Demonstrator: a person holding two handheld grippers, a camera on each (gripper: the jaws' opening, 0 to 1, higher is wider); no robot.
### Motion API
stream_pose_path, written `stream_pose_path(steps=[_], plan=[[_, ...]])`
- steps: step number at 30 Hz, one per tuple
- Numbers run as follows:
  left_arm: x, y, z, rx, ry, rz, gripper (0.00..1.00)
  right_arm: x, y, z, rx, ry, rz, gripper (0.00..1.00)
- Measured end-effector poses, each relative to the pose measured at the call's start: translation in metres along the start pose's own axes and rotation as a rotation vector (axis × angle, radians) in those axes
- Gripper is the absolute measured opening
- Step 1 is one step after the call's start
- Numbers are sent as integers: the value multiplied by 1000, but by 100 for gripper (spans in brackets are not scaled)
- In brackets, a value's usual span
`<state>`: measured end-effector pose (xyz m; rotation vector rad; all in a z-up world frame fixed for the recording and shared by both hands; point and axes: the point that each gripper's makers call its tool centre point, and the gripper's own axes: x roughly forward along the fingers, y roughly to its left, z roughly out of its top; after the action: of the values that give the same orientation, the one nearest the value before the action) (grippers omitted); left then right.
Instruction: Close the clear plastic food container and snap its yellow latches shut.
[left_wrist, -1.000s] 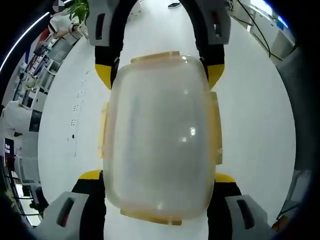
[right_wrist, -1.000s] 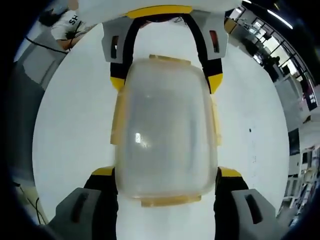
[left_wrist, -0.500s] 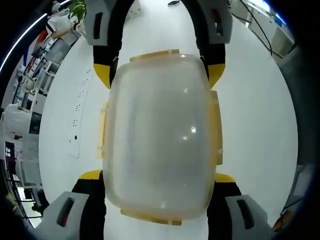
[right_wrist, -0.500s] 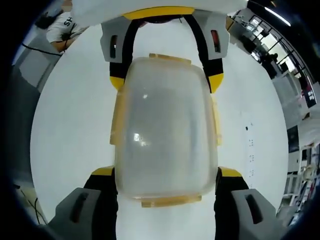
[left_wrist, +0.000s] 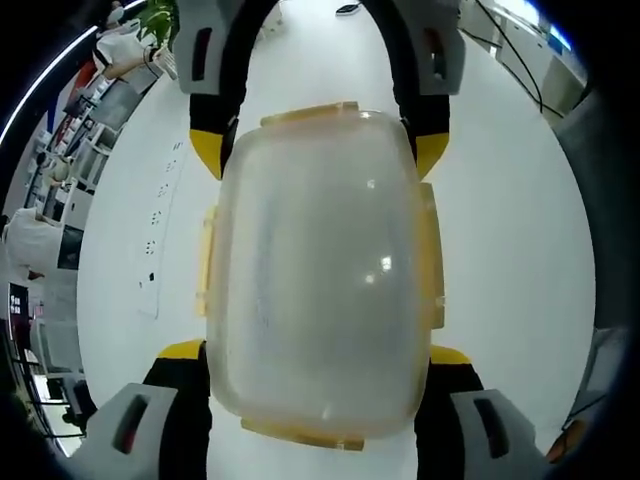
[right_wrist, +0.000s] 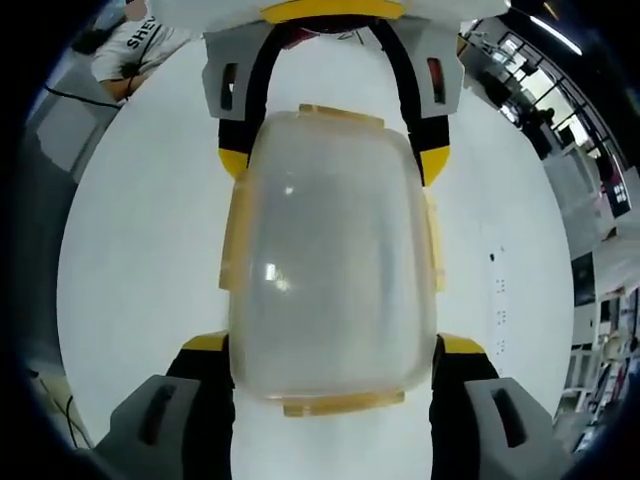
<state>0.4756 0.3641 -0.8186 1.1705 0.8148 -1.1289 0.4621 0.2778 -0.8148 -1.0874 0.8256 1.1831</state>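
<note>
The clear plastic container (left_wrist: 318, 270) lies lid-up on the white table (left_wrist: 520, 250), with yellow latches (left_wrist: 205, 262) folded along its edges. My left gripper (left_wrist: 315, 352) clasps its near end, one jaw pressed to each long side. My right gripper (left_wrist: 318, 150) grips the far end the same way. In the right gripper view the container (right_wrist: 332, 260) sits between my right gripper (right_wrist: 335, 345) at the bottom and my left gripper (right_wrist: 335, 155) at the top. A yellow latch (right_wrist: 340, 403) lies flat at the near end.
A white power strip (left_wrist: 158, 235) lies on the table to one side, also visible as a power strip (right_wrist: 500, 300). Cables (left_wrist: 510, 60) trail past the table's far side. A person in a white shirt (right_wrist: 140, 45) stands beyond the table edge. Office shelving (left_wrist: 60, 170) lines the background.
</note>
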Motion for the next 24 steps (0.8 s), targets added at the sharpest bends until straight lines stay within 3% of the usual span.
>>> stream_pose_path(steps=[3, 7, 10, 14, 16, 19, 21, 23, 24], plan=[[-1, 0, 0, -2, -19, 2, 82, -1, 0, 0, -4, -14, 8, 79], [-4, 1, 1, -24, -53, 14, 82, -3, -2, 2, 0, -100, 0, 78], [-8, 8, 6, -61, -135, 50, 83, -4, -4, 6, 18, -179, -30, 78], [-16, 16, 2, -87, -196, 110, 86, -9, -11, 7, 46, -279, -98, 79], [-18, 18, 0, -122, -229, 132, 86, -12, -10, 8, 90, -340, -103, 79], [-18, 11, -5, -263, -293, 135, 87, -13, -10, 4, 144, -402, -143, 80], [-19, 9, -7, -300, -331, 163, 88, -17, -10, 6, 210, -470, -156, 82], [-23, 14, -12, -323, -339, 257, 93, -23, -12, 9, 298, -552, -171, 87], [-24, 10, -12, -369, -367, 254, 95, -25, -12, 9, 331, -576, -171, 89]])
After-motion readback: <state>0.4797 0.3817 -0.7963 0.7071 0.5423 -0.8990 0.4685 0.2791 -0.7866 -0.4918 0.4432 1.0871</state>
